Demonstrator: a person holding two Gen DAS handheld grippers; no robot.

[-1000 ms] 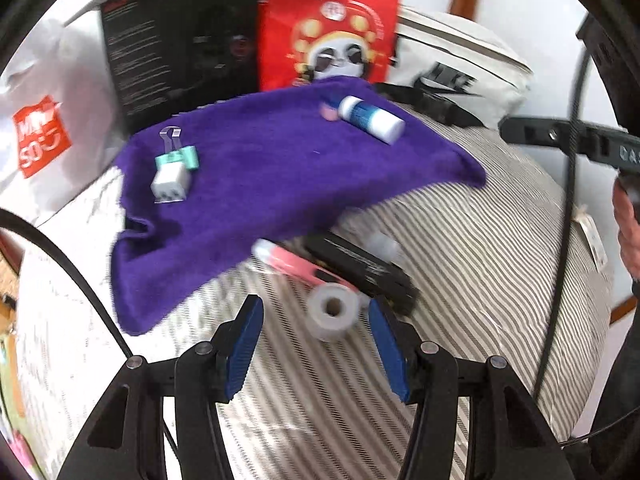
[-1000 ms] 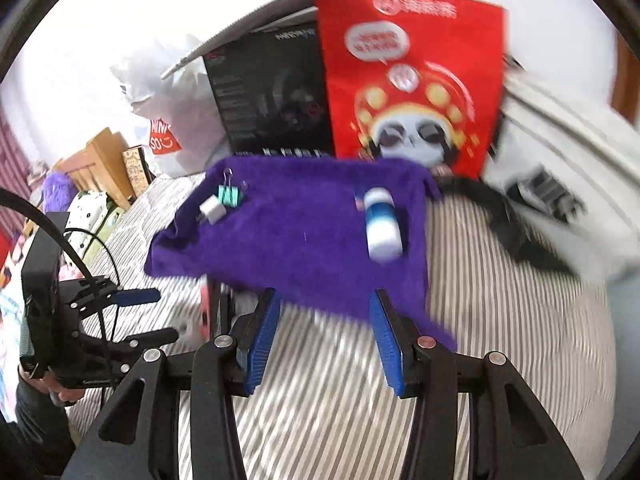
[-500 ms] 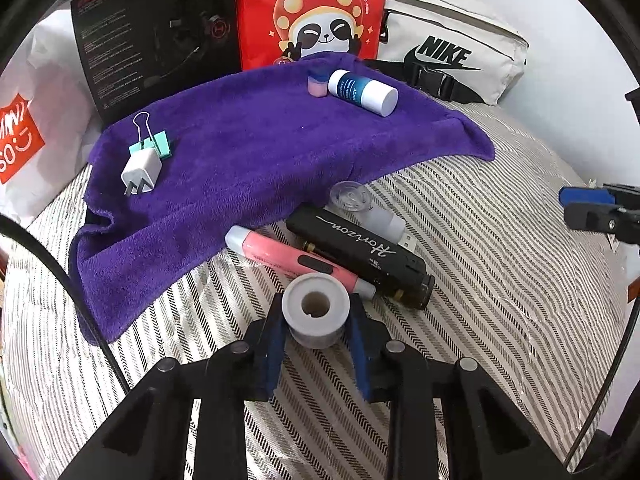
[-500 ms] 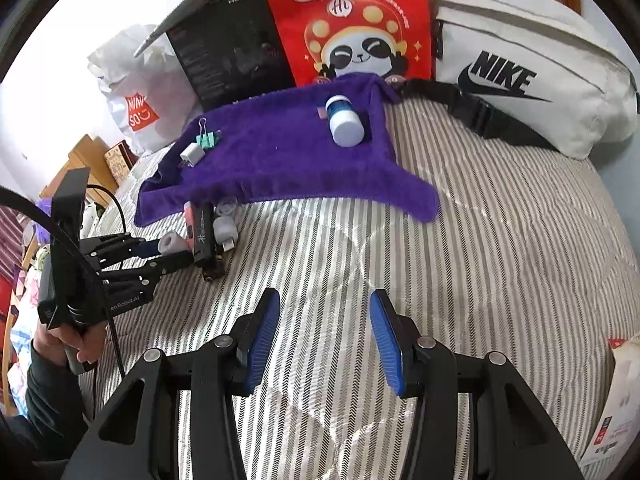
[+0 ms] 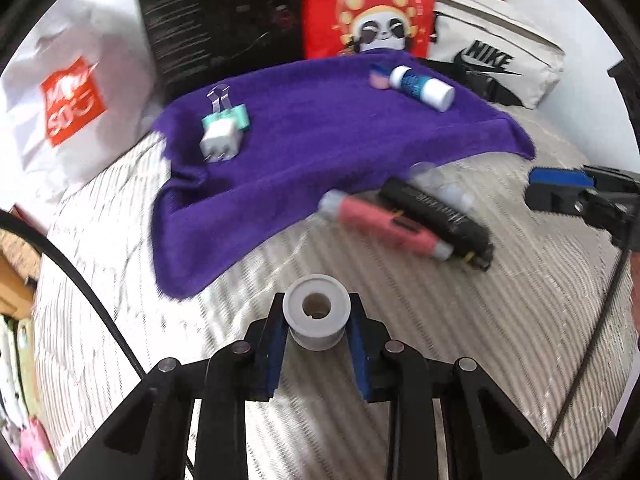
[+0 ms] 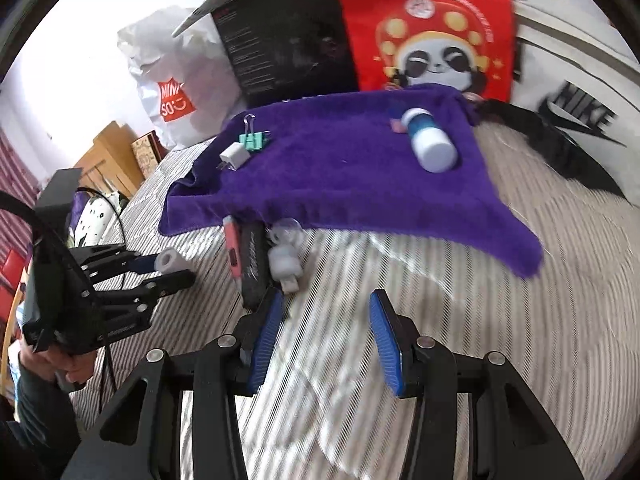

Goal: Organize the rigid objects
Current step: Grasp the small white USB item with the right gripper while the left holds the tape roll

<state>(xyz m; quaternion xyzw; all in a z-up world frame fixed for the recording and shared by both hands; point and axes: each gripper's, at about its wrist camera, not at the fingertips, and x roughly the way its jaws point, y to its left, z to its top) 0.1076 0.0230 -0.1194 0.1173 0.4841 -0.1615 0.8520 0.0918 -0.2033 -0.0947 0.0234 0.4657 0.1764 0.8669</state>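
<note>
My left gripper (image 5: 316,320) is shut on a white tape roll (image 5: 316,312) and holds it just above the striped bedding (image 5: 440,320); the right wrist view shows the same roll (image 6: 170,261). Ahead lie a pink marker (image 5: 384,226), a black pen case (image 5: 436,212) and a clear white adapter (image 6: 284,262). A purple towel (image 5: 320,140) carries a white charger plug (image 5: 220,142), a teal binder clip (image 5: 237,118) and a blue-white bottle (image 5: 420,86). My right gripper (image 6: 326,312) hovers low by the black case's near end, jaws closing with nothing between them.
A black box (image 5: 224,16), a red panda bag (image 5: 368,8), a white shopping bag (image 5: 72,100) and a white sports bag (image 5: 496,64) stand along the back. Wooden furniture (image 6: 108,152) sits at the far left. A black cable (image 5: 80,280) trails beside my left gripper.
My left gripper closed on the white roll and drew it back from the pens. My right gripper dropped towards the bedding and moved in near the black case.
</note>
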